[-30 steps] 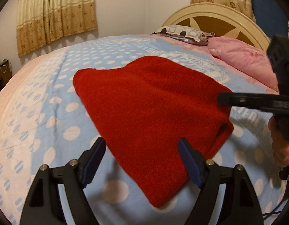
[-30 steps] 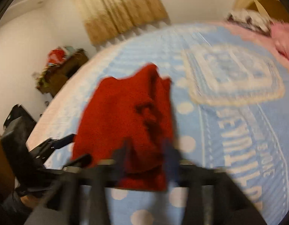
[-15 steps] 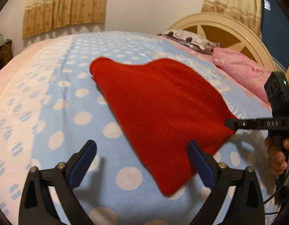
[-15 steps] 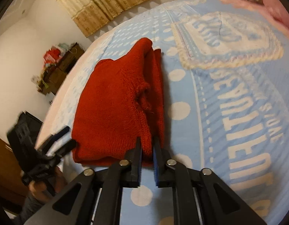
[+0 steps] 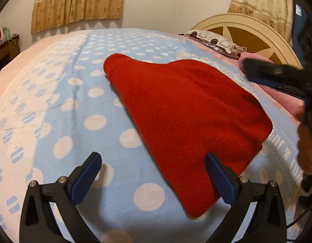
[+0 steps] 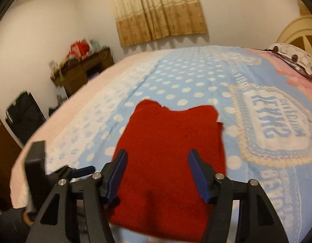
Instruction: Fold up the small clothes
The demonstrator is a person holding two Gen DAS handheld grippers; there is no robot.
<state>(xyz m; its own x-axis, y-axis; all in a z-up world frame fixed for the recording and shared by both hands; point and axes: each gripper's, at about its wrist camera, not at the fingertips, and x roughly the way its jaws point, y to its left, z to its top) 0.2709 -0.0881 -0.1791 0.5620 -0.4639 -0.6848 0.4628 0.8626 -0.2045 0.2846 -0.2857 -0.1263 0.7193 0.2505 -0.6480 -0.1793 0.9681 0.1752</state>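
Nearest in the left wrist view, the left claw (image 5: 154, 174) stands spread as wide as it goes with nothing between its pads, poised over the dotted blue bedspread (image 5: 60, 109) with its right pad beside the near corner of the red knitted garment (image 5: 188, 117). In the right wrist view, the right claw (image 6: 159, 174) is opening, its pads clear of the garment, which lies below and between them without being pinched.

The garment lies folded and flat on the bed, near its middle, one narrower end pointing toward the far curtain (image 5: 79, 2). It looks like a soft, thick knit: light, limp, not slippery, nothing fragile about it. It will probably sag and drag if lifted by one point, so the sounder hold is at two corners of one edge, pinching through all layers together.

Farther right, the bedspread carries a framed panel with blue lettering (image 6: 273, 125), seen upside down and too blurred to read with confidence. Beyond lie pillows (image 5: 216, 40) and a headboard (image 5: 249, 32).
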